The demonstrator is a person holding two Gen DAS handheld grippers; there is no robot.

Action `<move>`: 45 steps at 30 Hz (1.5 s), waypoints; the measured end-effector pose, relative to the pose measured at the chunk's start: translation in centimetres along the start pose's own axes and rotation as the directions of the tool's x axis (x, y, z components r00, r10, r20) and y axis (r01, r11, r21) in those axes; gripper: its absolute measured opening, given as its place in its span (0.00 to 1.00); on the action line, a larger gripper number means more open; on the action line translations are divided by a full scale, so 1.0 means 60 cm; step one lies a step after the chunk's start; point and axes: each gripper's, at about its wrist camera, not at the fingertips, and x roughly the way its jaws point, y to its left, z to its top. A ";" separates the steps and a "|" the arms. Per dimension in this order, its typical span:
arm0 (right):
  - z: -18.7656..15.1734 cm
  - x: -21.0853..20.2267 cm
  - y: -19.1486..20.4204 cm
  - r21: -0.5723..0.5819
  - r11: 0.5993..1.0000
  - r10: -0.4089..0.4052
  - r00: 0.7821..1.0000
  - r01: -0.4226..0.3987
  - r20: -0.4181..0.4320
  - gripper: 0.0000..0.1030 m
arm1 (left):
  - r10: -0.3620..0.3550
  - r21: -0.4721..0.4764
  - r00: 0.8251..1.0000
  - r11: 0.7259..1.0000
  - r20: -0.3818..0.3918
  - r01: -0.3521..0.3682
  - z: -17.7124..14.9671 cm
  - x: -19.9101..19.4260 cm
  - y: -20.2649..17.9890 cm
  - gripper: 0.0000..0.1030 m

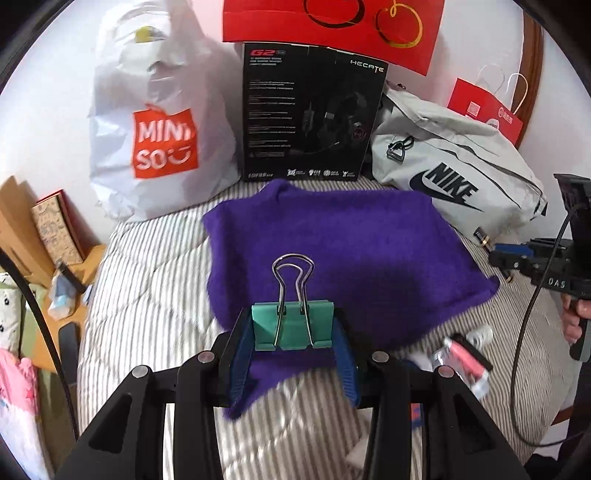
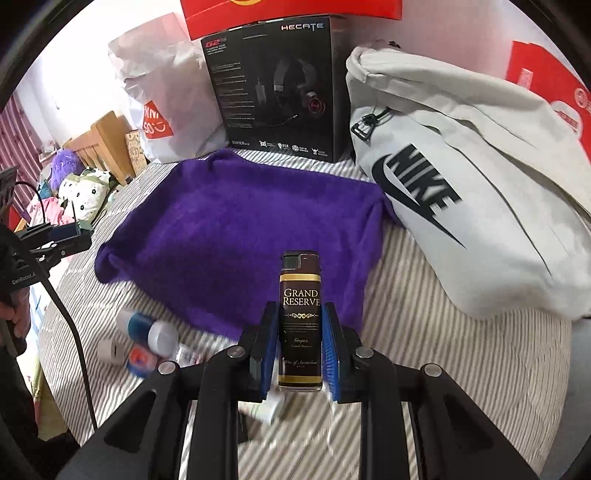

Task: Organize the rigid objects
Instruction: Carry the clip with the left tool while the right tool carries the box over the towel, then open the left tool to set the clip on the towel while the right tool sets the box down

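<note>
We saw the red bag [image 1: 332, 22] cut off by the top edge in both views. The small items [image 2: 147, 343] on the bedding were smeared beyond telling, and the box's [image 1: 310, 114] fine print was unreadable.

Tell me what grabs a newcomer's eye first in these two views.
The purple towel spread across the striped bed dominates both views. Just in front of each camera, the left gripper clamps a teal binder clip, and the right gripper clamps a Grand Reserve lighter. Behind the towel stands a black Hecate headset box.
</note>
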 end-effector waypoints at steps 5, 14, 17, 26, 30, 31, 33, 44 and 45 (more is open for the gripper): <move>0.037 0.047 -0.005 0.004 1.000 0.007 1.000 -0.007 -0.016 0.22 | -0.026 0.006 1.000 1.000 -0.014 0.026 0.042 0.057 -0.005 0.38; 0.098 0.159 -0.009 -0.012 1.000 -0.012 0.996 0.011 -0.087 0.22 | -0.055 -0.010 0.996 0.998 -0.071 0.054 0.092 0.166 0.000 0.38; 0.113 0.191 -0.010 -0.020 1.000 -0.020 0.993 0.018 -0.113 0.22 | -0.062 -0.016 0.994 0.998 -0.087 0.061 0.105 0.192 0.001 0.38; 0.133 0.238 -0.014 -0.058 0.998 -0.036 0.987 0.027 -0.158 0.22 | -0.027 -0.009 0.984 1.000 -0.177 0.026 0.124 0.262 -0.005 0.38; 0.136 0.239 -0.013 -0.070 0.997 -0.039 0.986 0.028 -0.161 0.23 | -0.005 0.010 0.983 1.000 -0.184 0.007 0.127 0.270 -0.012 0.38; 0.137 0.240 -0.012 -0.077 0.997 -0.041 0.986 0.029 -0.160 0.23 | 0.000 0.016 0.983 1.000 -0.185 0.003 0.130 0.273 -0.013 0.39; 0.138 0.241 -0.009 -0.093 0.995 -0.048 0.986 0.034 -0.161 0.23 | 0.018 0.035 0.982 0.999 -0.188 -0.011 0.131 0.276 -0.019 0.39; 0.124 0.229 -0.008 -0.084 0.996 0.003 0.986 -0.017 -0.167 0.43 | 0.042 0.047 0.978 0.998 -0.206 -0.033 0.099 0.250 -0.028 0.60; 0.121 0.222 -0.008 -0.075 0.997 0.002 0.986 -0.014 -0.165 0.43 | 0.036 0.032 0.977 0.999 -0.209 -0.030 0.094 0.243 -0.025 0.60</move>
